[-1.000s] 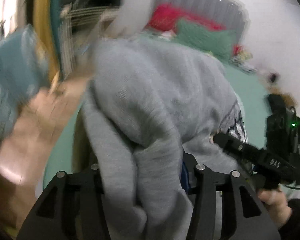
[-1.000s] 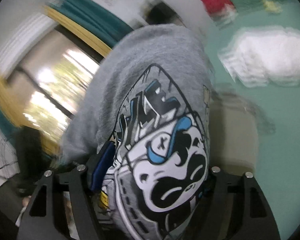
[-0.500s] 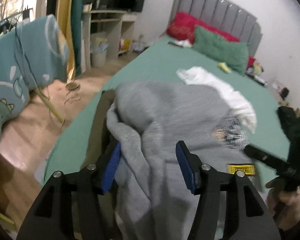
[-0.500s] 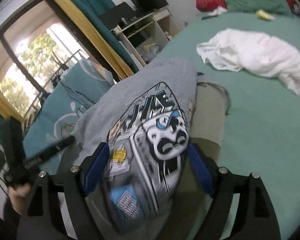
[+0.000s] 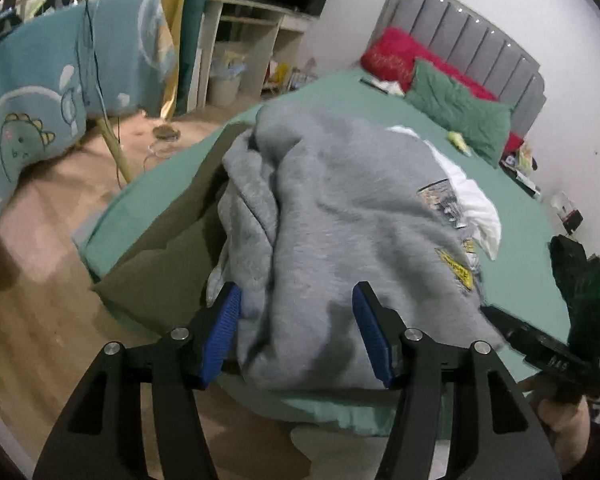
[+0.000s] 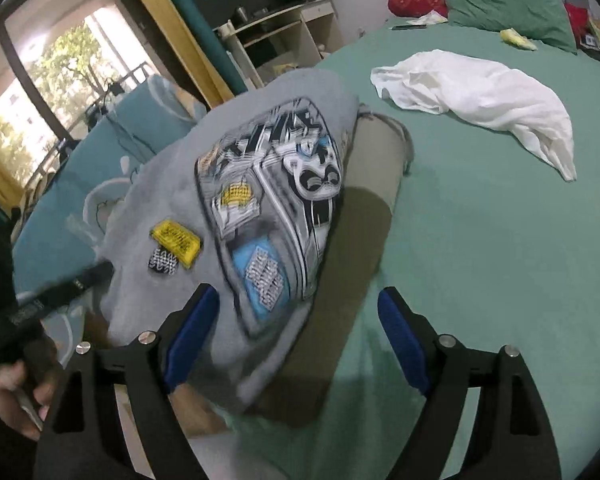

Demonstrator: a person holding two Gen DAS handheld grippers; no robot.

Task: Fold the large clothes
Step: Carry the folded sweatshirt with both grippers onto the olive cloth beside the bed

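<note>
Plainly soft goods: the grey sweatshirt (image 5: 340, 216) lies in a loose heap on the near corner of the green bed (image 6: 500, 240), partly over an olive-brown cloth (image 6: 360, 220) spread beneath it, printed front turned toward the right side. Thick fleece, limp, probably fairly heavy for a garment; it will sag and bunch wherever it is not supported, and will not slip much against rubber pads. Left gripper (image 5: 296, 332) stands released, blue pads apart with a fold of grey cloth between them but not pinched. Right gripper (image 6: 296, 340) likewise released, jaws wide, the printed edge of the sweatshirt lying between them, no pad pressing on it. A white garment (image 6: 480, 96) lies farther up the bed, well apart. Best hold, by my reading: a single layer at hem corners or shoulder seams, one per gripper, not the bunched middle, so the body can be spread flat before folding.
</note>
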